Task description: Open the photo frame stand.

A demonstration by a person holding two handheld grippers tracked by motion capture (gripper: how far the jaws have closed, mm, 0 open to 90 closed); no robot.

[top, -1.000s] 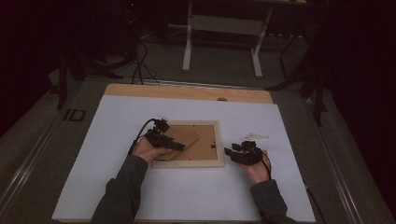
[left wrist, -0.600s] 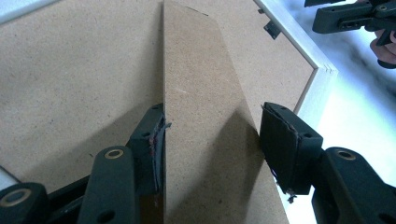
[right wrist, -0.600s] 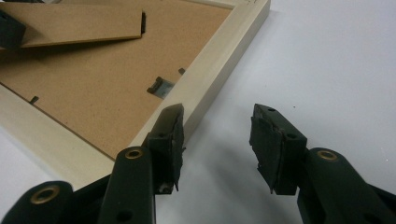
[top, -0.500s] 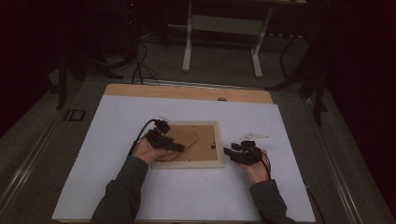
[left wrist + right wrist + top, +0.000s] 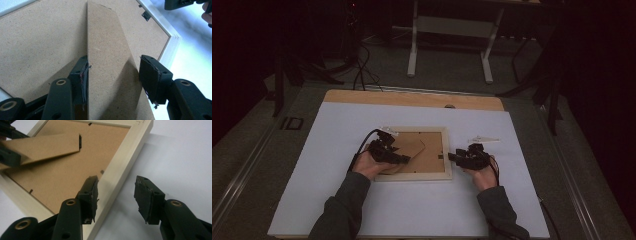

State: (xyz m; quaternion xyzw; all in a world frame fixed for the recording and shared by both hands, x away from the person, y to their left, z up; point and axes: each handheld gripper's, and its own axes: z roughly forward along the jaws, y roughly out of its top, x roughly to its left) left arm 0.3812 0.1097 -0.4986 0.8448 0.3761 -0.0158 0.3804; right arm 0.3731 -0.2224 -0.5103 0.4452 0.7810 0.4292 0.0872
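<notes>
We held the left gripper [image 5: 112, 75] released around the frame's [image 5: 447, 152] stand [image 5: 105, 45]; at 3 o'clock, our right gripper [image 5: 116, 195] straddled the frame edge, released.

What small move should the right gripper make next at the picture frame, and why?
Probably close the right gripper on the frame's pale wooden rail. Its jaws stand open astride that rail, one over the backing board, one over the table, while the left gripper straddles the raised stand flap.

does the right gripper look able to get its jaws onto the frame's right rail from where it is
Probably yes: the right gripper is open and already straddles the picture frame's right rail, one jaw over the backing board, the other over bare table. Nothing blocks it.
</notes>
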